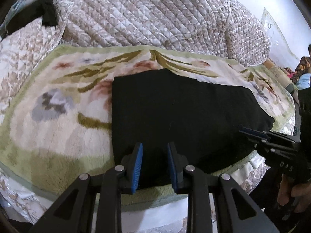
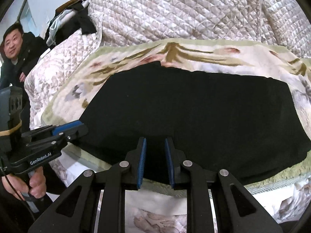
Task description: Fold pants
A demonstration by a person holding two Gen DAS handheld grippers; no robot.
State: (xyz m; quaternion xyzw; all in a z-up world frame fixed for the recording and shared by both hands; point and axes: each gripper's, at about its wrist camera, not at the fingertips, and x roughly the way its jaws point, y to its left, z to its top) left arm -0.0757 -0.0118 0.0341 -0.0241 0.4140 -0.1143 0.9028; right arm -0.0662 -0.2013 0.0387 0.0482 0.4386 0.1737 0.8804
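Black pants (image 1: 175,112) lie folded flat as a wide rectangle on a floral fleece blanket (image 1: 58,116). They also show in the right wrist view (image 2: 194,106). My left gripper (image 1: 155,145) is open, its blue pads over the pants' near edge toward the left end, holding nothing. My right gripper (image 2: 155,140) is open over the near edge further right, also empty. The right gripper shows in the left wrist view (image 1: 252,133) at the pants' right end. The left gripper shows in the right wrist view (image 2: 73,129) at the left end.
The blanket (image 2: 213,58) lies on a bed with a quilted floral comforter (image 1: 145,13) heaped behind it. Dark clothes (image 2: 83,23) hang at the far left. A person (image 2: 15,46) in a dark jacket sits beyond the bed's left side.
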